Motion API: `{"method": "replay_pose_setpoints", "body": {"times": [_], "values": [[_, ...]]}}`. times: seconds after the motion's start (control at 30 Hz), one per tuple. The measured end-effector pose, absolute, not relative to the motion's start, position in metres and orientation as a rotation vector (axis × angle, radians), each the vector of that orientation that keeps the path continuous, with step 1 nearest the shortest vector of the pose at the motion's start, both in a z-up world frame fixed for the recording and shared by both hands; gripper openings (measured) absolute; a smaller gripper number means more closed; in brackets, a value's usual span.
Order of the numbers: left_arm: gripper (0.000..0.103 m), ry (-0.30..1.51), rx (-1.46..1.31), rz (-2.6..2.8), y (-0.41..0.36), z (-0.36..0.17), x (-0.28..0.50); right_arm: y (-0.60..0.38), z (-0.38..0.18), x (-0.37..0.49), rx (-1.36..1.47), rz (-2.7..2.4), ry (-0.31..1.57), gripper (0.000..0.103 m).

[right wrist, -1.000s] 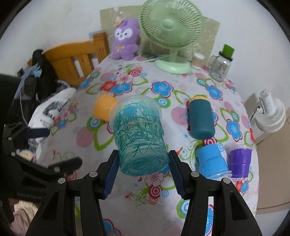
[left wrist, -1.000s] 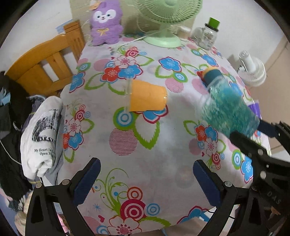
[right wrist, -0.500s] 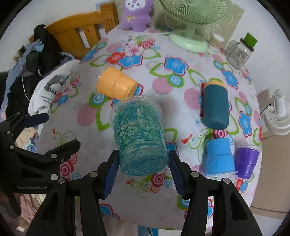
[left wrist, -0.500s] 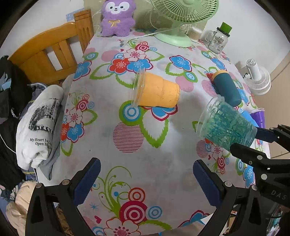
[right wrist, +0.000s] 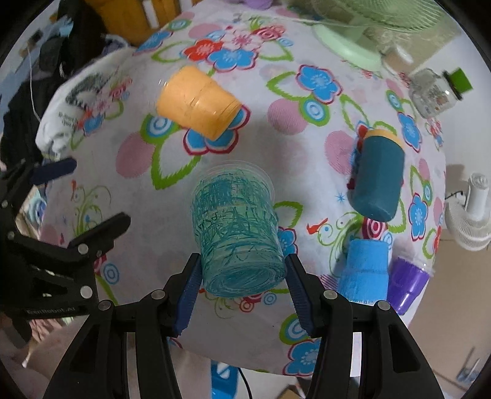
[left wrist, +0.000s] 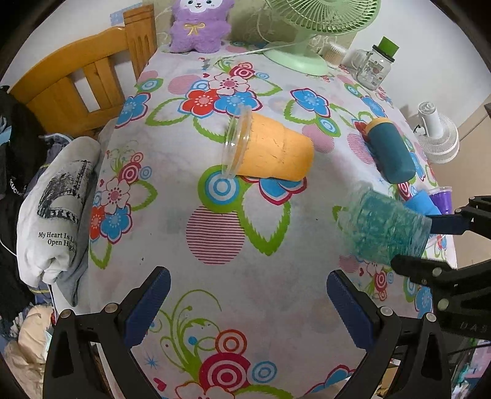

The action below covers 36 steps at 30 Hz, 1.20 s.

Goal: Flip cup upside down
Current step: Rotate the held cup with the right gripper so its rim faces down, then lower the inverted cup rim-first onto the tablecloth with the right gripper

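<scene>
My right gripper point(right wrist: 244, 291) is shut on a clear cup with teal scribbles point(right wrist: 237, 230), gripped near its base. The cup is held above the table with its rim tipped away and downward. It also shows in the left wrist view point(left wrist: 383, 227), blurred, at the right. My left gripper point(left wrist: 245, 304) is open and empty above the near table edge. In the right wrist view it shows at the left point(right wrist: 73, 208). An orange cup point(left wrist: 267, 150) lies on its side mid-table, rim to the left.
A floral cloth covers the table point(left wrist: 214, 270). A dark teal cup point(right wrist: 377, 178) lies on its side at right; a light blue cup point(right wrist: 365, 270) and purple cup point(right wrist: 408, 285) stand near the right edge. A green fan point(left wrist: 307, 36), jar point(left wrist: 374, 67), plush toy point(left wrist: 199, 24) stand at the back. A wooden chair point(left wrist: 76, 83) is left.
My right gripper has tilted the teal cup further, its rim turning down toward the table, and lowered it. My left gripper has stayed open, shifting slightly.
</scene>
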<state>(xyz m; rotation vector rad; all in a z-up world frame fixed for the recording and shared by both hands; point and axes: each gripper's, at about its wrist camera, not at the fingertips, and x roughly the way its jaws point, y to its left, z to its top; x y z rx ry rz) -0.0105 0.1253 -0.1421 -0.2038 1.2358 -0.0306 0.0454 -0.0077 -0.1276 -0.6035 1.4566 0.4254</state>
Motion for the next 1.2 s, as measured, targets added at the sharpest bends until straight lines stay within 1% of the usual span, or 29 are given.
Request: {"method": "replay_pose_setpoints", "body": {"times": [0.2,0.37,0.67,0.8,0.87,0.93,1.0,1.2], "values": [[0.103,1.250,-0.191,-0.029,0.134,-0.147,-0.002,0.007,-0.141,0.047,-0.753,0.488,1.532,0.057],[0.103,1.262,-0.201,-0.022,0.142,-0.151,0.008,0.015,-0.142,0.059,-0.763,0.501,1.550,0.057],[0.102,1.265,-0.183,0.009,0.150,-0.150,0.015,0.039,-0.144,0.065,-0.781,0.516,1.431,0.059],[0.102,1.266,-0.196,0.027,0.158,-0.149,0.013,0.039,-0.144,0.064,-0.734,0.509,1.372,0.060],[0.102,1.264,-0.173,0.031,0.160,-0.146,0.012,0.038,-0.141,0.062,-0.711,0.504,1.331,0.068],[0.102,1.250,-0.155,0.055,0.166,-0.140,0.010,0.035,-0.138,0.060,-0.684,0.482,1.301,0.087],[0.102,1.245,-0.168,0.063,0.171,-0.135,0.009,0.031,-0.133,0.060,-0.624,0.487,1.290,0.091],[0.103,1.228,-0.173,0.070,0.179,-0.122,0.006,0.024,-0.123,0.054,-0.506,0.448,1.242,0.093]]}}
